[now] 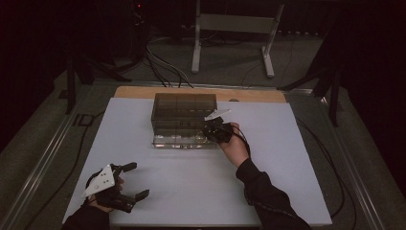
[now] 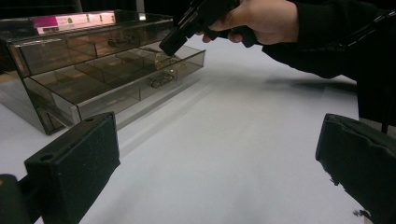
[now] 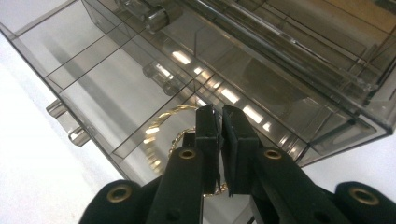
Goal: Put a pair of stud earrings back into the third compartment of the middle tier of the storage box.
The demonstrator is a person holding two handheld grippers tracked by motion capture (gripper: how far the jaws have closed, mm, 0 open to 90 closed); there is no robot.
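A smoked clear drawer box (image 1: 184, 108) stands at the back middle of the white table top (image 1: 191, 182). Its bottom drawer (image 1: 177, 140) is pulled out toward me, and its dividers (image 3: 93, 74) form several compartments. My right gripper (image 1: 215, 130) hangs over the drawer's right end. In the right gripper view its jaws (image 3: 220, 112) are shut on a gold chain (image 3: 161, 128), which loops down into a compartment. My left gripper (image 1: 139, 180) rests open and empty at the near left, far from the box. In the left gripper view, the box (image 2: 84, 51) and the right gripper (image 2: 170, 44) lie ahead.
A wooden strip (image 1: 143, 91) runs along the table's back edge. On the floor beyond it stand a metal frame (image 1: 234, 24) and cables (image 1: 163, 67). Another cable (image 1: 330, 158) trails off the table's right side. Small items (image 2: 161, 80) lie in the drawer compartments.
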